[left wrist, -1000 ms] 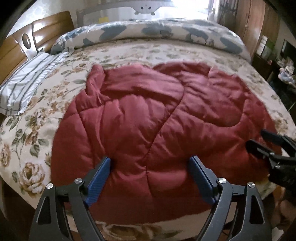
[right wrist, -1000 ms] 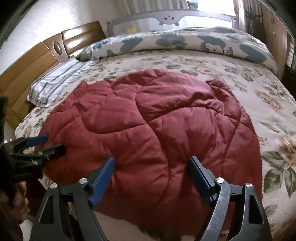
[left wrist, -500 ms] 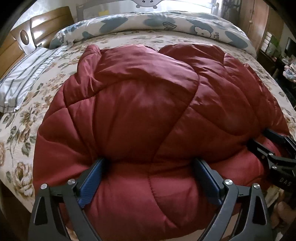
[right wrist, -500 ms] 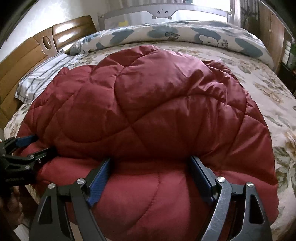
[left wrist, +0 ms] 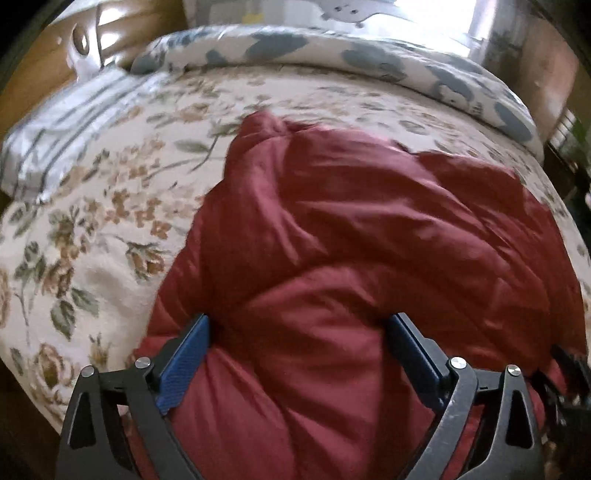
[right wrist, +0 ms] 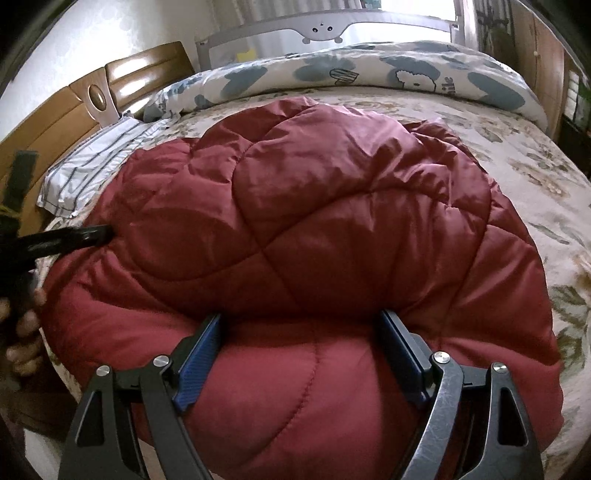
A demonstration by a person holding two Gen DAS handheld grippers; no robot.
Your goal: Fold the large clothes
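Left wrist view: the left gripper (left wrist: 297, 354) is spread wide, and a thick roll of the red quilted coat (left wrist: 369, 240) fills the gap between its blue pads (left wrist: 184, 363); whether the pads press on the padding cannot be told. The picture is blurred. The coat's near edge is bunched at the near edge of the bed (left wrist: 85, 266), and its left edge runs up to a raised corner. Left of that edge, bare floral bedding is left open as far as a striped pillow (left wrist: 62, 136) and the wooden headboard (left wrist: 122, 40). Beyond the coat, a strip of open bedding is bounded by a rolled blue-patterned duvet (left wrist: 332, 55).

In the right wrist view the right gripper (right wrist: 299, 343) is likewise held apart, with a doubled fold of coat (right wrist: 332, 206) bulging between its pads (right wrist: 201, 365); a grip cannot be confirmed. At the left border the other gripper (right wrist: 79, 234) is seen touching the coat's side, above a hand (right wrist: 20, 332). Open bedding lies right of the coat, and a grey bed rail (right wrist: 325, 27) closes the far side.
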